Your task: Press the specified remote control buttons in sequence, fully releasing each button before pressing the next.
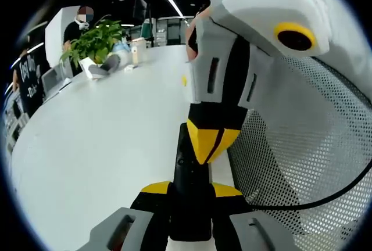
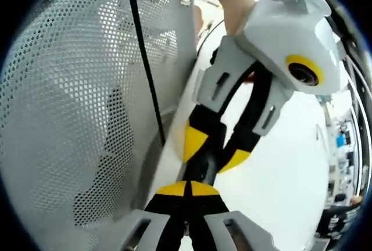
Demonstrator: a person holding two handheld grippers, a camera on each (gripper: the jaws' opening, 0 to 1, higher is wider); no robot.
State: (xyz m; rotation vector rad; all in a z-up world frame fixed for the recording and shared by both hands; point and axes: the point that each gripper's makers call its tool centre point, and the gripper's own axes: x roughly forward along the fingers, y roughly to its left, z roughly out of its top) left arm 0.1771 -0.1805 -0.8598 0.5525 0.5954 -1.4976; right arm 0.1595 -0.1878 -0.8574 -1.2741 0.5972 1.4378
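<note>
Left gripper (image 1: 192, 196) clamped on slim black plastic remote (image 1: 187, 169); right gripper (image 2: 189, 190) pinched shut (fingertip-style): press squarely, release fully.

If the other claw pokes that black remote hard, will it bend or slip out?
Probably it won't bend: the black remote looks like a straight, hard slab. It could pivot or slide a little, since the left gripper seems to clamp just its near end. The right gripper comes down with its yellow tips together, so a gentle press seems safest.

No readable text — only blurred white lettering on a dark sign (image 1: 28, 79).
</note>
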